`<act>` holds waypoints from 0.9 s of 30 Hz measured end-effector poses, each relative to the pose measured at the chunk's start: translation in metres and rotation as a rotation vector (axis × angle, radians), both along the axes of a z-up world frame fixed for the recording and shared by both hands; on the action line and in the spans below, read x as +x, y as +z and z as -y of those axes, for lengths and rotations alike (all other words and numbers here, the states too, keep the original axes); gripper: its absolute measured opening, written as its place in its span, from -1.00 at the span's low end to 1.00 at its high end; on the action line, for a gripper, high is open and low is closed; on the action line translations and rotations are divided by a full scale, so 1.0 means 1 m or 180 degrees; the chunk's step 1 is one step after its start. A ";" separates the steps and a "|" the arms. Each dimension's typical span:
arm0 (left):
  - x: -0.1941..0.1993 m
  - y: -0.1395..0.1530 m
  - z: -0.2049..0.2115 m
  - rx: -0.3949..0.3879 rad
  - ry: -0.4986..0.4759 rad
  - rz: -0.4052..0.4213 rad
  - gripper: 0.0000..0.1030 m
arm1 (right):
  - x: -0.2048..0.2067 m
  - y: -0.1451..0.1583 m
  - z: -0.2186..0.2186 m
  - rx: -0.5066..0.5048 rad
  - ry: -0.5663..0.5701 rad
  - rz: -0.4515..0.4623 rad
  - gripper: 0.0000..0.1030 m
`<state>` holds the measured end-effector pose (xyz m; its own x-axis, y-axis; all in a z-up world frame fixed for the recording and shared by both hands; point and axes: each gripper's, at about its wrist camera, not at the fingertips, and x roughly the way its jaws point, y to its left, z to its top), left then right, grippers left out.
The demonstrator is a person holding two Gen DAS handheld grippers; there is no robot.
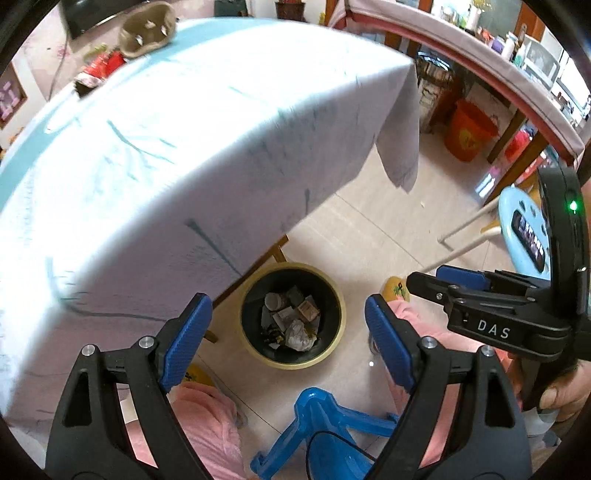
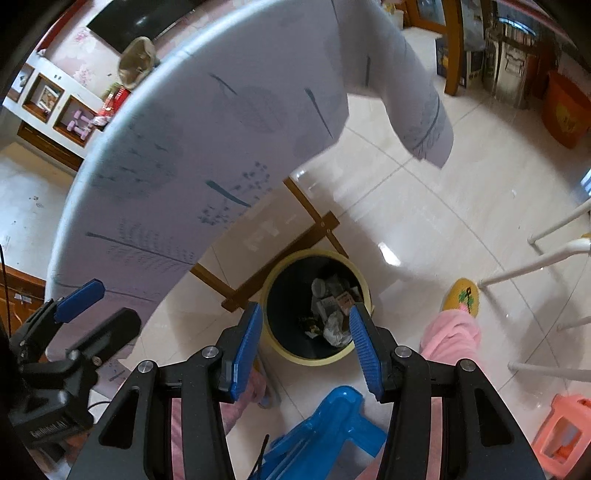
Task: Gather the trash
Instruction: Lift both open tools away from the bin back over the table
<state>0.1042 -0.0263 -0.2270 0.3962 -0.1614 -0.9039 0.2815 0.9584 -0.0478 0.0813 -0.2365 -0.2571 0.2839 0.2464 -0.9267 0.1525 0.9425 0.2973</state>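
Note:
A round trash bin [image 1: 334, 354] with a yellow rim and black liner stands on the floor beside the table; it also shows in the right wrist view [image 2: 284, 350]. It holds crumpled paper [image 1: 299, 334], a cup and small boxes. My left gripper [image 1: 288, 341] is open and empty, held above the bin. My right gripper [image 2: 304, 345] is open and empty, also above the bin. The right gripper shows at the right of the left wrist view [image 1: 443, 282]. The left gripper shows at the left of the right wrist view [image 2: 96, 306].
A table with a pale leaf-print cloth [image 1: 166, 147] overhangs the bin on the left. A brown bag [image 1: 147, 29] and red packets [image 1: 99, 70] lie at its far end. A blue plastic stool [image 1: 325, 435], pink-clad legs [image 1: 207, 424], an orange bucket [image 1: 469, 131] and white chair legs [image 2: 535, 262] surround the bin.

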 end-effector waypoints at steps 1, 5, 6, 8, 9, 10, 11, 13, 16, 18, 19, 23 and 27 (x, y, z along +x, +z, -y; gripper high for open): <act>-0.003 0.004 -0.001 0.0014 0.0017 0.0015 0.61 | -0.001 0.008 -0.001 -0.0007 0.0014 0.0035 -0.03; -0.009 0.033 -0.014 0.0041 0.0088 0.0114 0.61 | -0.001 0.037 -0.009 -0.0014 0.0062 0.0181 -0.03; -0.010 0.041 -0.017 0.0050 0.0102 0.0139 0.61 | 0.000 0.044 -0.012 -0.0012 0.0077 0.0209 -0.03; -0.010 0.053 -0.025 0.0064 0.0133 0.0176 0.61 | 0.004 0.061 -0.019 -0.0008 0.0127 0.0281 -0.03; -0.010 0.060 -0.030 0.0057 0.0150 0.0193 0.61 | 0.007 0.069 -0.023 -0.0003 0.0152 0.0307 -0.03; -0.009 0.067 -0.035 0.0049 0.0165 0.0203 0.61 | 0.011 0.078 -0.029 0.0003 0.0202 0.0350 -0.03; -0.006 0.077 -0.043 0.0037 0.0206 0.0224 0.61 | 0.015 0.086 -0.033 -0.0008 0.0247 0.0391 -0.03; 0.001 0.089 -0.055 0.0026 0.0277 0.0258 0.61 | 0.026 0.106 -0.044 -0.0043 0.0364 0.0491 -0.03; 0.017 0.115 -0.084 -0.0020 0.0431 0.0322 0.61 | 0.049 0.138 -0.061 -0.0086 0.0542 0.0645 -0.03; 0.032 0.129 -0.103 -0.0068 0.0508 0.0335 0.61 | 0.066 0.157 -0.072 -0.0106 0.0661 0.0744 0.05; 0.039 0.134 -0.111 -0.0082 0.0534 0.0341 0.61 | 0.077 0.168 -0.078 -0.0119 0.0714 0.0792 0.09; 0.082 0.162 -0.154 -0.0122 0.0677 0.0417 0.61 | 0.126 0.202 -0.098 -0.0114 0.0865 0.0963 0.14; 0.134 0.180 -0.190 -0.0105 0.0805 0.0456 0.61 | 0.184 0.228 -0.120 -0.0141 0.0963 0.1078 0.14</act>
